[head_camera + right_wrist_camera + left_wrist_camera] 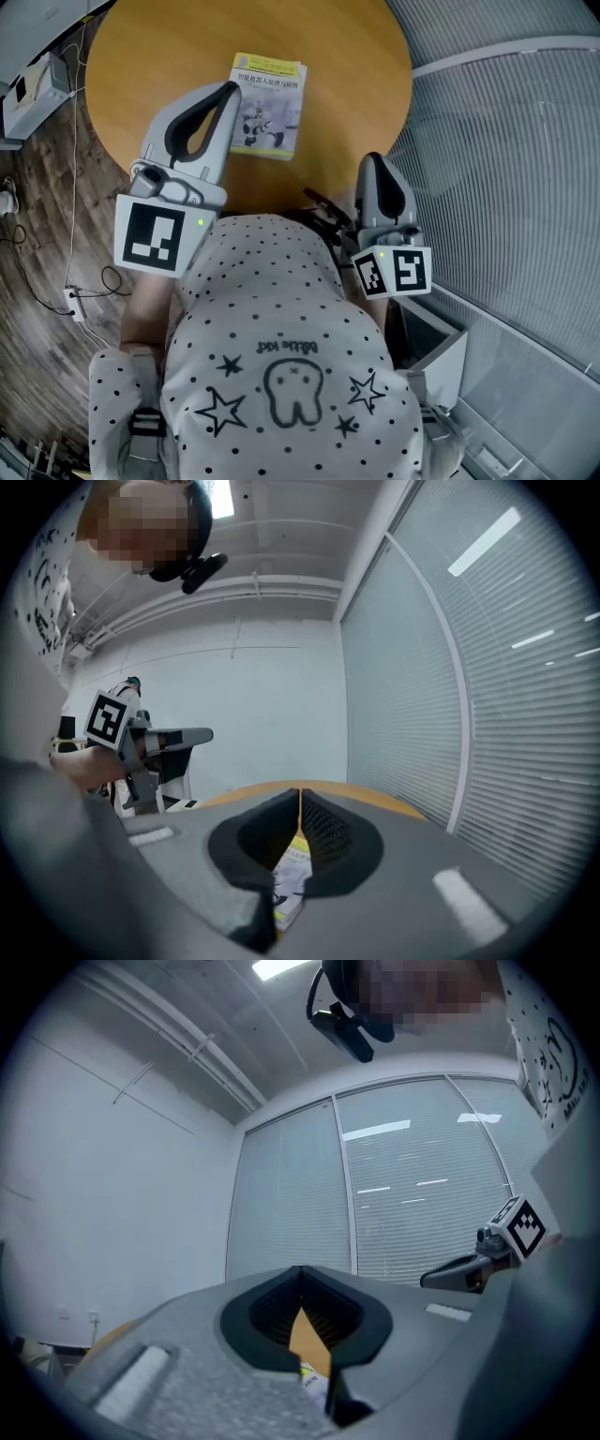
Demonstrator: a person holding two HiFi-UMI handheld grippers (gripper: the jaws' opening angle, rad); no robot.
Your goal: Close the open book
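Observation:
The book (268,104) lies shut on the round wooden table (169,56), its illustrated cover facing up. My left gripper (228,89) hovers over the book's left edge, held level, jaws together with nothing between them. A sliver of the book (314,1379) and the tabletop shows through the gap under the left gripper (300,1271). My right gripper (373,159) is near the table's front right edge, apart from the book, its jaws meeting at the tip and empty. Below the right gripper (300,792) the book (291,874) shows on the table.
Cables (56,281) and a white device (33,89) lie on the wooden floor at left. A grey open box (433,349) stands at lower right. Window blinds (506,159) run along the right. My dotted shirt (281,375) fills the bottom.

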